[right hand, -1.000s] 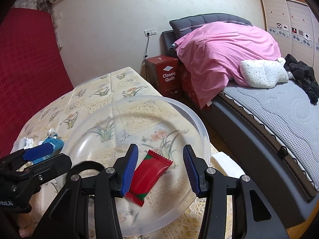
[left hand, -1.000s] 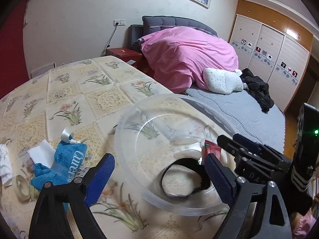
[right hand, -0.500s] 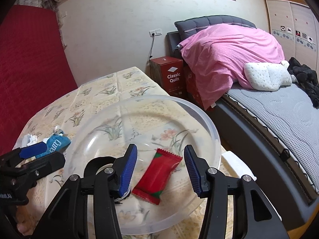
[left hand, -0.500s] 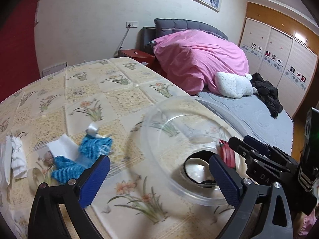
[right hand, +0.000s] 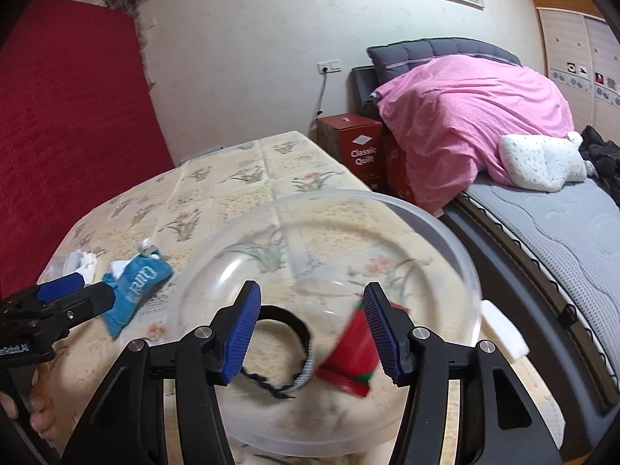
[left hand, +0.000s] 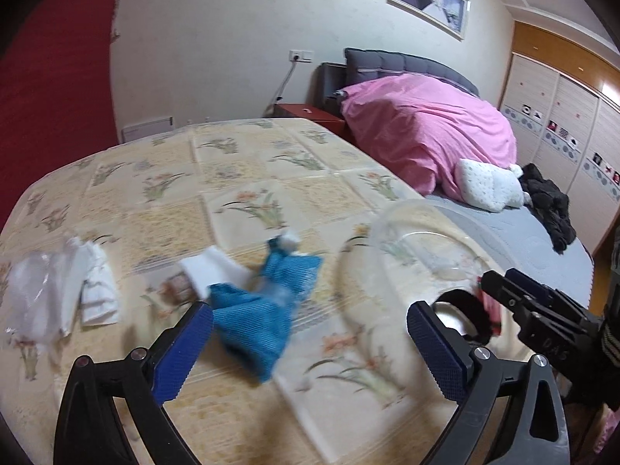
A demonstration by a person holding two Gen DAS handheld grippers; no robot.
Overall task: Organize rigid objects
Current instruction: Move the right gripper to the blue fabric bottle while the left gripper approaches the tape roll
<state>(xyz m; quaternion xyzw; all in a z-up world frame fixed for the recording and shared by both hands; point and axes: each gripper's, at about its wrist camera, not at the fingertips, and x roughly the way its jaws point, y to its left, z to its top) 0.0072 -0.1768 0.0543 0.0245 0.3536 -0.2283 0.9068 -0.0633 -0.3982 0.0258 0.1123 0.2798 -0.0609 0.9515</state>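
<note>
Closest in the right wrist view, the right gripper point(right hand: 310, 327) hangs over the clear bowl point(right hand: 438, 224). Its jaws are opening and nothing is squeezed between them. The red packet point(right hand: 354, 356) lies in the bowl just by the right blue pad, and the black band point(right hand: 286, 321) lies in the bowl too, under the gap. So two things are already put away.

In the left wrist view, the left gripper point(left hand: 308, 348) has its jaws as wide as they go, with nothing held. The blue pouch point(left hand: 267, 306) lies on the flowery table point(left hand: 248, 162), between the pads but a bit past them. I think the pouch is the next thing to get.

To do it well, the left gripper should go down over the middle of the pouch, not its floppy end, and pinch only when both pads are beside it. The white wrappers point(left hand: 62, 290) lie near on the left, so don't catch those

Far back are the bed and its pink quilt point(left hand: 426, 131)
</note>
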